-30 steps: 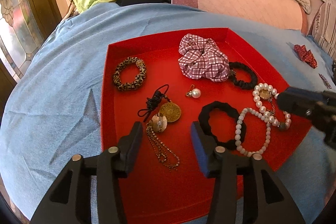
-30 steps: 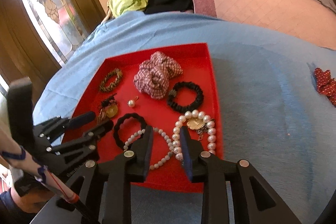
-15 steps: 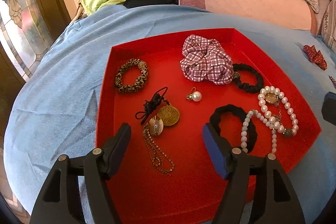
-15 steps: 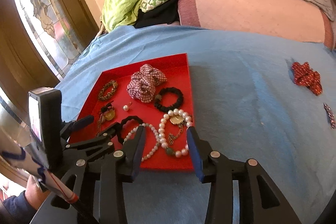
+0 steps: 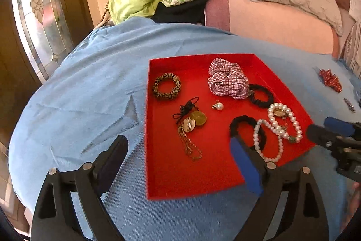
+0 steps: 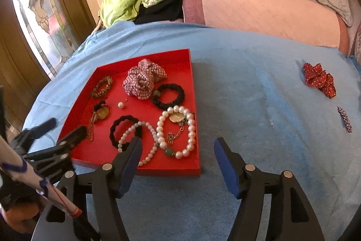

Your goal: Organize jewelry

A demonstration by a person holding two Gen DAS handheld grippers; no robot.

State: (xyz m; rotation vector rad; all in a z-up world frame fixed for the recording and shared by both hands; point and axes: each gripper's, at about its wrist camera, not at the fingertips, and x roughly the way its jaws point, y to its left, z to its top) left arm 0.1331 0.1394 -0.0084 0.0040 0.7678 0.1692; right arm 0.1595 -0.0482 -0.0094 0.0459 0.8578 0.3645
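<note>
Left tool [image 5: 178,164] and right tool [image 6: 177,164], each with jaws spread wide and holding nothing, hovered above the blue-covered bed [image 6: 248,87]. Ahead of the left tool lay the red tray [image 5: 203,180], its near edge between that tool's fingers; the same tray sat ahead and left of the right tool. In the tray were a plaid scrunchie [image 6: 143,80], a leopard-print band [image 5: 167,85], two black hair ties [image 6: 168,96], a single pearl earring [image 5: 219,106], a gold pendant with chain [image 5: 191,125] and pearl strands [image 6: 177,130]. Ahead and far right of the right tool, on the bed outside the tray, lay a red dotted bow [image 6: 319,79] and a small sparkly clip [image 6: 344,119]. Most pieces appeared gathered; these two seemingly remained to be collected.
</note>
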